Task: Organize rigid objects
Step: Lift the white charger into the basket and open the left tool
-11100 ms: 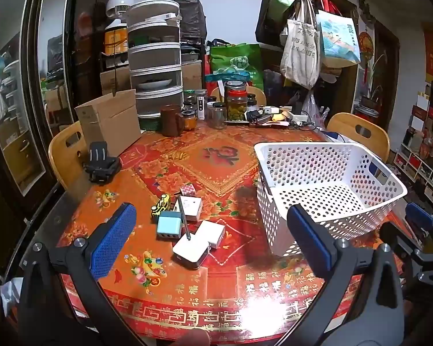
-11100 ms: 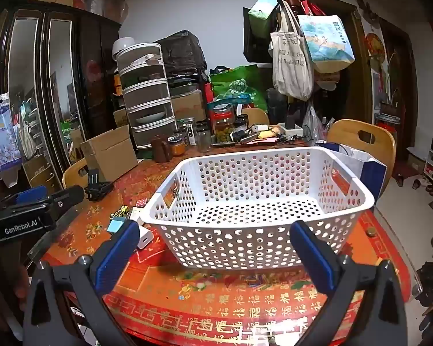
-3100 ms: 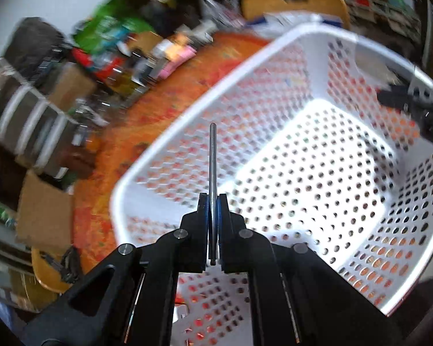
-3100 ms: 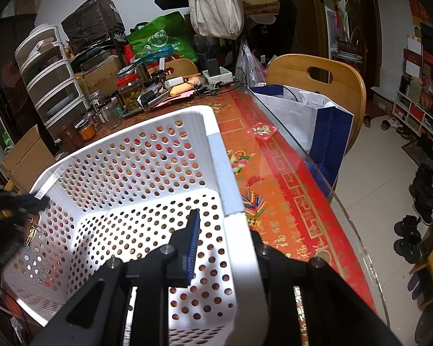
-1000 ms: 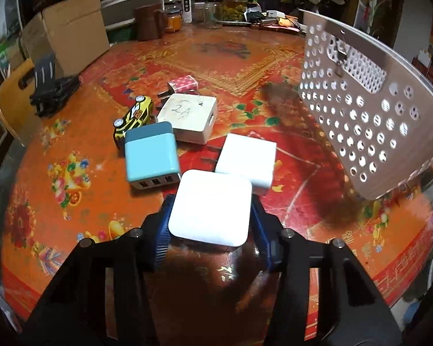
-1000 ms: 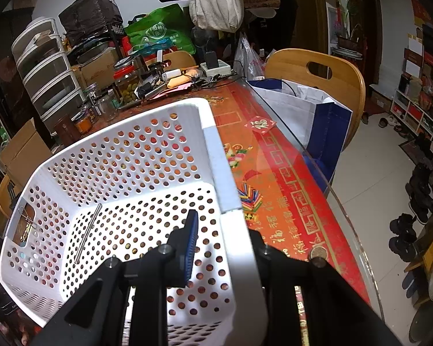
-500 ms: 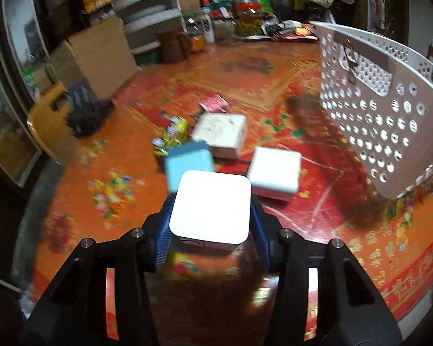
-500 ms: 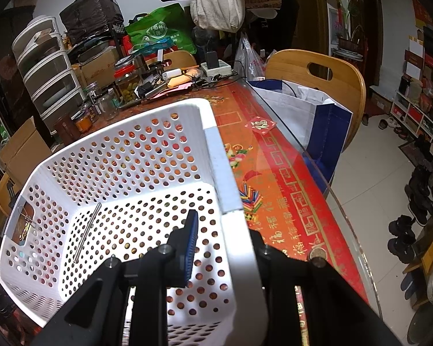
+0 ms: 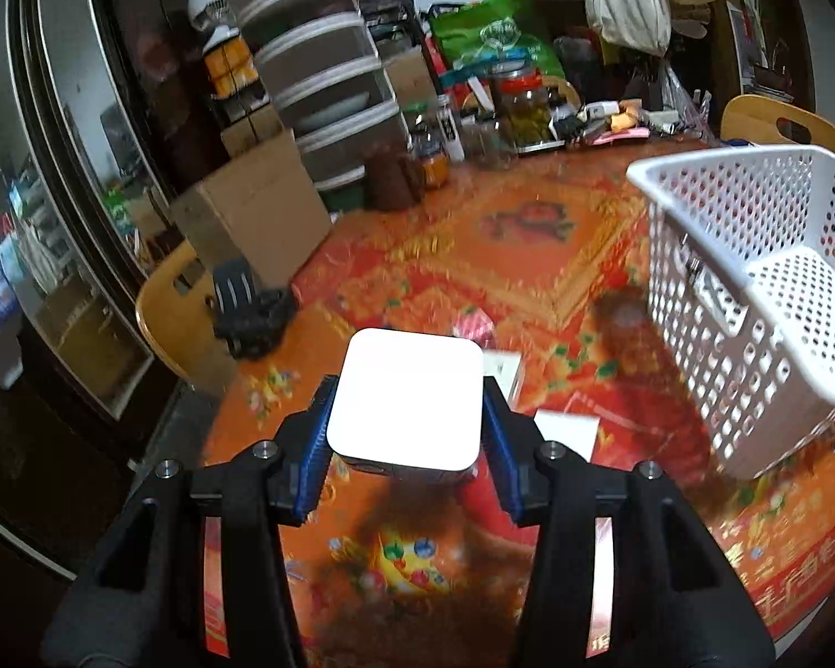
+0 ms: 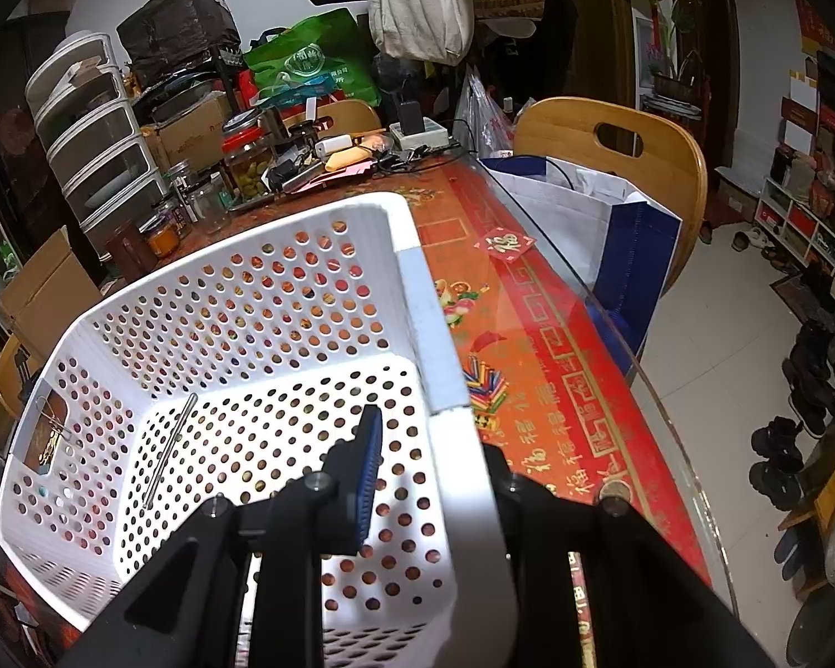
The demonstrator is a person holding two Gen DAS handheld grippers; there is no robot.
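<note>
I'm working in a lived-in home dining room. The worktop (image 10: 551, 345) wears a red festive cloth under a glass sheet, with wooden chairs (image 10: 612, 150) drawn up round it. Along its far edge I see jars of pickles (image 9: 523, 106) and other jars, a power strip (image 10: 420, 131) and loose cables. Behind them stand stacked plastic drawers (image 9: 328, 83), a cardboard box (image 9: 256, 211) and a dark cabinet with glass doors (image 9: 55, 178). Tote bags (image 10: 417, 0) hang from a coat stand, and shoes (image 10: 779, 462) lie on the tiled floor beside shelves.
</note>
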